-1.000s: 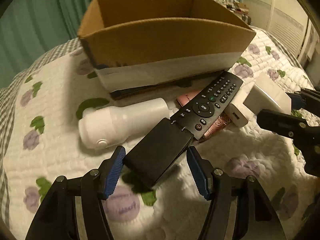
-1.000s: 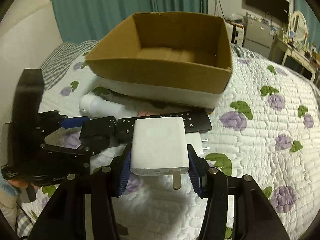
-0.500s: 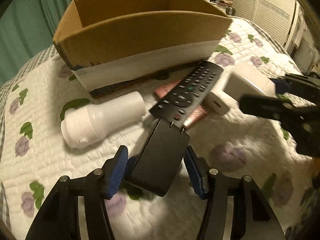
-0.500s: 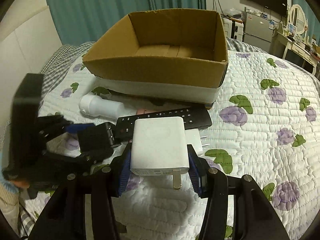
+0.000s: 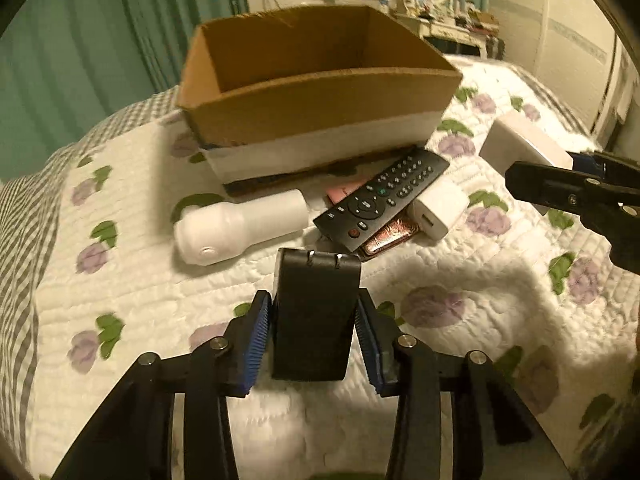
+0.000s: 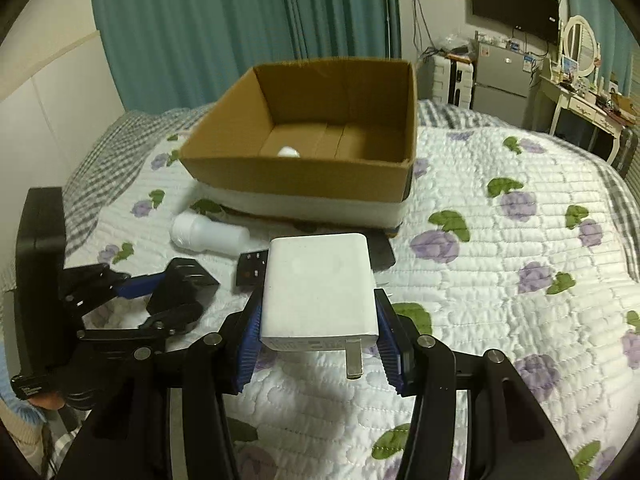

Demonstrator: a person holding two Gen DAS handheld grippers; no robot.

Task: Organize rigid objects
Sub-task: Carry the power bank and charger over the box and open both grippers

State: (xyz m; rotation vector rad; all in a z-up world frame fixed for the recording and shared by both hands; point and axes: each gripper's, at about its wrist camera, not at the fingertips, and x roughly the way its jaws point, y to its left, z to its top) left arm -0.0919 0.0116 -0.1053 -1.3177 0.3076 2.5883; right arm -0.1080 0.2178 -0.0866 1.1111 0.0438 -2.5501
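Note:
My left gripper point(image 5: 314, 316) is shut on a black power adapter point(image 5: 314, 312) and holds it above the quilt, prongs pointing away. My right gripper point(image 6: 318, 320) is shut on a large white charger point(image 6: 318, 288), lifted above the bed with a prong hanging down. The open cardboard box point(image 5: 320, 92) stands beyond both; a small white object point(image 6: 289, 152) lies inside it. On the quilt before the box lie a black remote point(image 5: 382, 198), a white bottle point(image 5: 240, 226), a small white charger point(image 5: 438, 210) and a pink-brown case point(image 5: 388, 236) under the remote.
The left gripper point(image 6: 160, 300) with its black adapter shows at the left of the right wrist view. The right gripper point(image 5: 576, 192) shows at the right of the left wrist view. The flowered quilt point(image 6: 500, 280) covers the bed. Curtains and furniture stand behind.
My left gripper closed on the black adapter and lifted it off the quilt, turning it straight. My right gripper rose with the white charger, so the box's inside now shows.

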